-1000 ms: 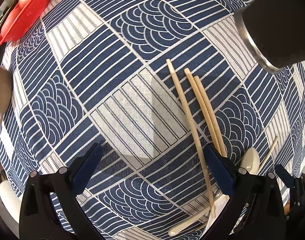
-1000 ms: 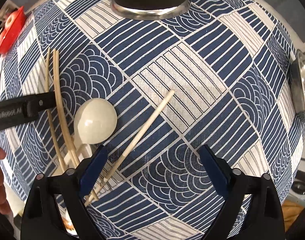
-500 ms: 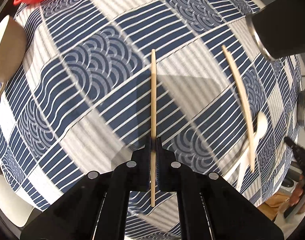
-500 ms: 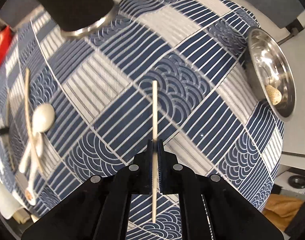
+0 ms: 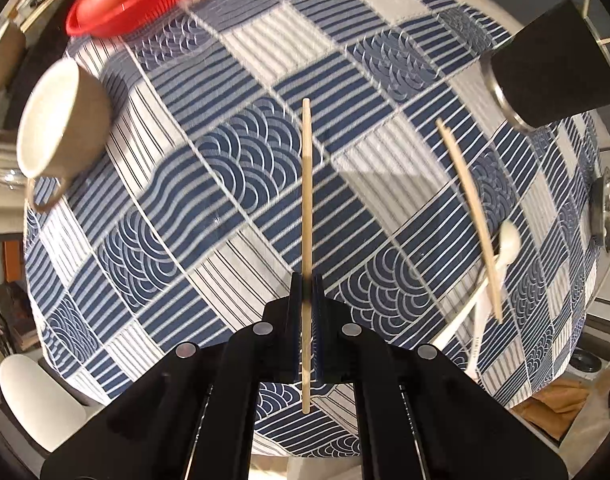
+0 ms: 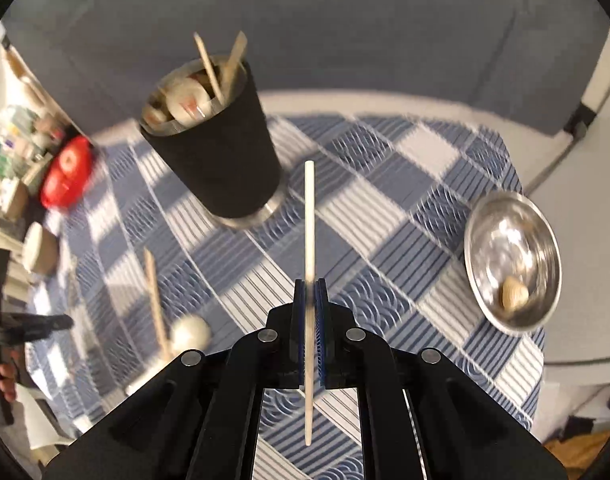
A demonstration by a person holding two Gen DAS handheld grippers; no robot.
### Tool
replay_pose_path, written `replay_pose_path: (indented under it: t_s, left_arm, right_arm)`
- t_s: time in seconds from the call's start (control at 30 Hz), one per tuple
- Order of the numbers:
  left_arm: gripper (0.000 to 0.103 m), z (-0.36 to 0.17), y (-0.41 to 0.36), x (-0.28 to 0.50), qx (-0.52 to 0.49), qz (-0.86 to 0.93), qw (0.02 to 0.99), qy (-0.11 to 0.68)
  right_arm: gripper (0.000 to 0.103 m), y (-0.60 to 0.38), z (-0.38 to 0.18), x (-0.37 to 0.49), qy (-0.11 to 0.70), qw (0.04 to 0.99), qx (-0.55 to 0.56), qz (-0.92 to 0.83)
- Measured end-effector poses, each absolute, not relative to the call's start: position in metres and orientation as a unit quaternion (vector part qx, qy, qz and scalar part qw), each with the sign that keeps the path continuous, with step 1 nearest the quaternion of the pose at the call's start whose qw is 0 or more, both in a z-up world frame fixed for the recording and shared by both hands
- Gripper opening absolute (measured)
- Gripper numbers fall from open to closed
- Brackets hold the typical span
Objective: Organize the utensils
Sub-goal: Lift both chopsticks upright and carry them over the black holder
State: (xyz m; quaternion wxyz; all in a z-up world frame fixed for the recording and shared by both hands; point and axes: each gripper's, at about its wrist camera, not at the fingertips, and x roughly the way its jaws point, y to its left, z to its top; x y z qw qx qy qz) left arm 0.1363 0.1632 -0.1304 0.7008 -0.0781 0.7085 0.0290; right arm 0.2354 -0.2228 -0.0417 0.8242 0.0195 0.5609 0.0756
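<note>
Holding one chopstick [image 5: 306, 216] in my closed left gripper [image 5: 306, 300] and another chopstick [image 6: 309, 256] in my closed right gripper [image 6: 309, 304], I should tip each over the black cup [image 6: 221, 160] before I release.

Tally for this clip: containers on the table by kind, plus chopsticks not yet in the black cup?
Black cup: 1
Tan mug: 1
Steel bowl: 1
Red basket: 1
Chopsticks outside it: 3 (left-held chopstick, right-held chopstick, loose chopstick)
Total: 7
</note>
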Motion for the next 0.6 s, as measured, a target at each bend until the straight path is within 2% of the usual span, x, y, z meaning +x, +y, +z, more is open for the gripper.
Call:
replay_pose_path:
  t_s: [0.23, 0.43, 0.6]
  left_arm:
    - [0.005, -0.084, 0.169, 0.157, -0.081, 0.006, 0.74, 0.667]
    - [0.005, -0.061, 0.117, 0.184, -0.077, -0.004, 0.78, 0.621]
    - [0.005, -0.021, 0.096, 0.2, -0.092, -0.046, 0.815, 0.57]
  right_arm:
    - [0.004, -0.218, 0.001, 0.256, 0.51, 0.85, 0.061, 0.117]
    - [0.005, -0.218, 0.036, 0.275, 0.463, 0.876, 0.059, 0.123]
    - [0.005, -0.221, 0.059, 0.28, 0.426, 0.892, 0.08, 0.129]
